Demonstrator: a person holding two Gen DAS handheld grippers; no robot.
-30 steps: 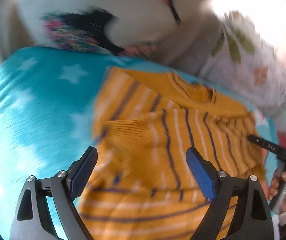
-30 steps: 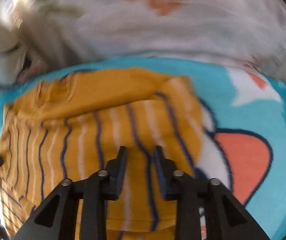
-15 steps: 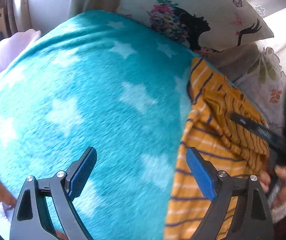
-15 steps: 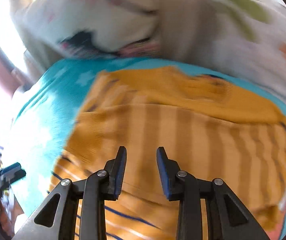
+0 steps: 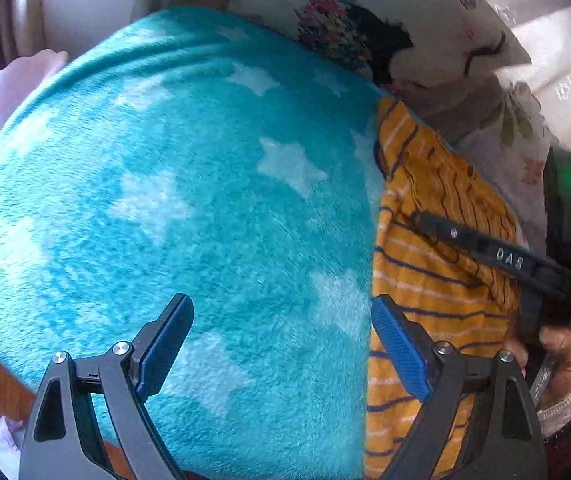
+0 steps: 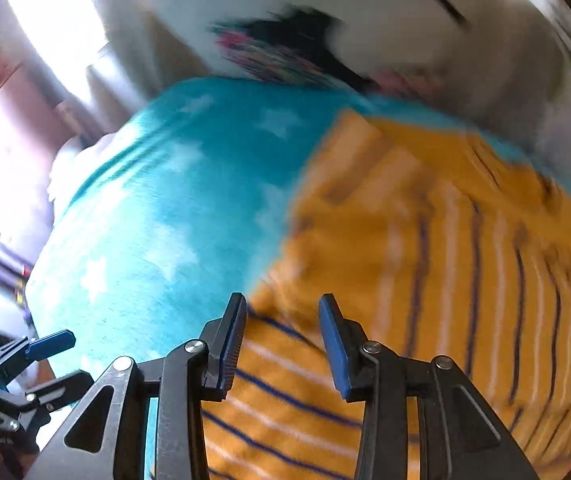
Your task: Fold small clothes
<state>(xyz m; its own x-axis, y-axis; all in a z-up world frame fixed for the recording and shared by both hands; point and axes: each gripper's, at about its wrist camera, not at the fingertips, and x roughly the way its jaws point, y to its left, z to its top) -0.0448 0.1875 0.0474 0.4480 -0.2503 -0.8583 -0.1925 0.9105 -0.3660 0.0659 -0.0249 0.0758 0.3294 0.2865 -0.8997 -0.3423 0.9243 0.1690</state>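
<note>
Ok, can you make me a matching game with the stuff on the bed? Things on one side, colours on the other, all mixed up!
Things:
1. sweater
2. blanket
3. pillow
4. gripper pads

Colours or patterns:
A. turquoise with pale stars
B. dark blue
C. mustard yellow with navy and white stripes
D. white with a black-haired lady's face and flowers

Right pairs: 1-C, 2-A, 3-D, 4-B.
</note>
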